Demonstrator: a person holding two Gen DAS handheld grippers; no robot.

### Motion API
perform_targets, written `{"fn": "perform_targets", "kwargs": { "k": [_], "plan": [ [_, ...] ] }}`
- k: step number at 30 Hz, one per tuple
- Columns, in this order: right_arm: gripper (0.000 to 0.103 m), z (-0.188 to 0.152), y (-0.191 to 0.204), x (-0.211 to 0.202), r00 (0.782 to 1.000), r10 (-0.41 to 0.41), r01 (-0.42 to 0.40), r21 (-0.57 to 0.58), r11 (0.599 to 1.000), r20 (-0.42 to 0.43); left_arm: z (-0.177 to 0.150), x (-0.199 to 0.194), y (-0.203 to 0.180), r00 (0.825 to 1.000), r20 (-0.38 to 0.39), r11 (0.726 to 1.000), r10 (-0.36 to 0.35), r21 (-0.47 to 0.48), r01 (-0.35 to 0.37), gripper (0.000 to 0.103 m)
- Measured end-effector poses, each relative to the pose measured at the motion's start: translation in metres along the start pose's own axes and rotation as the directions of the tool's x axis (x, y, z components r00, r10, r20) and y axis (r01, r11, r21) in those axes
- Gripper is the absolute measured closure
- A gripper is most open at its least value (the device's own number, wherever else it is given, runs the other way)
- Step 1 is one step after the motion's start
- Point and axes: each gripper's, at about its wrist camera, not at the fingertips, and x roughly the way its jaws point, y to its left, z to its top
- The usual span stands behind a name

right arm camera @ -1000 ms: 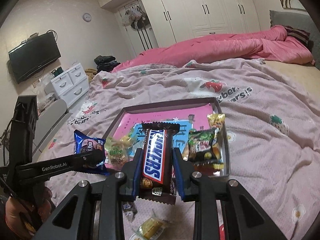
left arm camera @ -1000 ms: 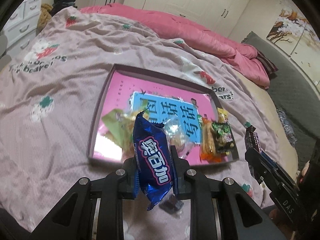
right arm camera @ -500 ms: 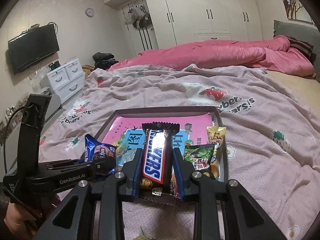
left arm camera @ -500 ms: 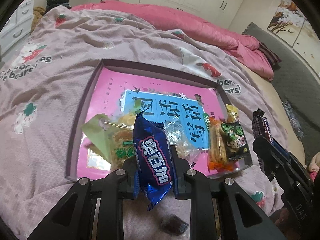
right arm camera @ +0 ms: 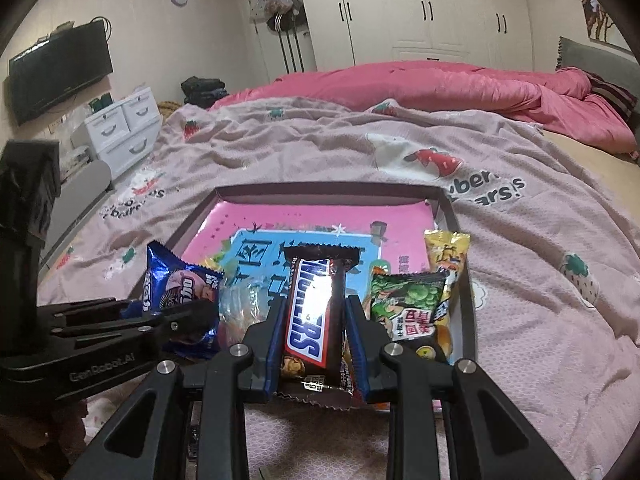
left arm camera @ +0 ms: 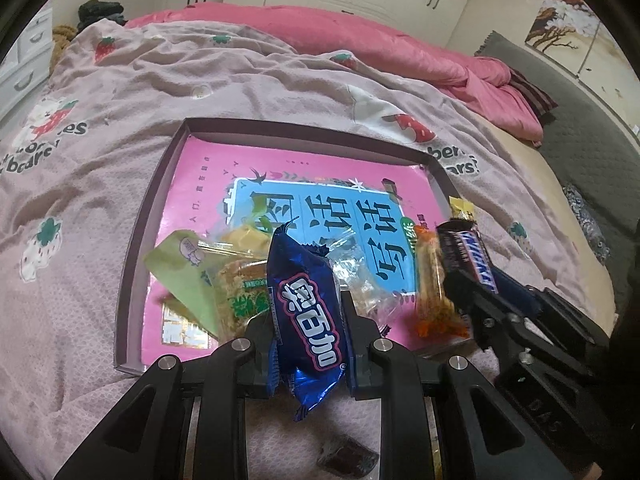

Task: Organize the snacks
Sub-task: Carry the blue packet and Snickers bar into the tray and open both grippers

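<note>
While poised over the tray (left arm camera: 132, 264) on the bed: left gripper (left arm camera: 306, 320) clamped on a blue cookie pack (left arm camera: 308, 304) — light, crinkly, crushable; right gripper (right arm camera: 316, 332) gripping a Snickers (right arm camera: 314, 312) mid-bar — stiffer, slick wrapper.

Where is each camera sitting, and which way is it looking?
Left wrist: sits on the left gripper, looking along its fingers at the tray on the bed; it grips the blue Oreo pack.
Right wrist: sits on the right gripper, facing the same tray toward the wardrobes; it grips the Snickers bar.
Shared: both see the tray, both snacks, and the other gripper.
</note>
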Motion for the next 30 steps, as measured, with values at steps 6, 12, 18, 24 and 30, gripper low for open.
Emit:
{"fn": "perform_targets", "kwargs": {
  "k": [6, 12, 18, 24, 30],
  "plan": [
    [0.073, -0.0040, 0.0019, 0.0090, 0.999, -0.010, 0.010, -0.011, 1.000, -0.030, 0.0005, 0.0021, -0.0026, 1.000, -0.006, 1.000, -0.009, 0.011, 0.009, 0.078],
    [0.073, -0.0041, 0.0011, 0.0070, 1.000, -0.022, 0.022, -0.007, 1.000, -0.022, 0.0006, 0.0027, -0.0034, 1.000, -0.005, 1.000, -0.017, 0.013, 0.017, 0.078],
    [0.073, -0.0031, 0.0000, 0.0037, 1.000, -0.024, 0.024, 0.001, 1.000, -0.019, 0.0007, 0.0025, -0.0035, 1.000, 0.001, 1.000, -0.017, 0.014, 0.017, 0.078],
    [0.073, -0.0015, -0.0042, 0.0001, 1.000, -0.019, 0.020, 0.021, 1.000, -0.018, 0.0017, 0.0025, -0.0006, 1.000, 0.003, 1.000, -0.022, 0.006, 0.022, 0.078],
    [0.072, -0.0020, -0.0064, 0.0010, 0.999, -0.023, 0.024, 0.032, 0.999, -0.027, 0.0045, -0.0009, 0.0007, 1.000, 0.017, 1.000, -0.021, 0.011, 0.021, 0.070]
  ]
}}
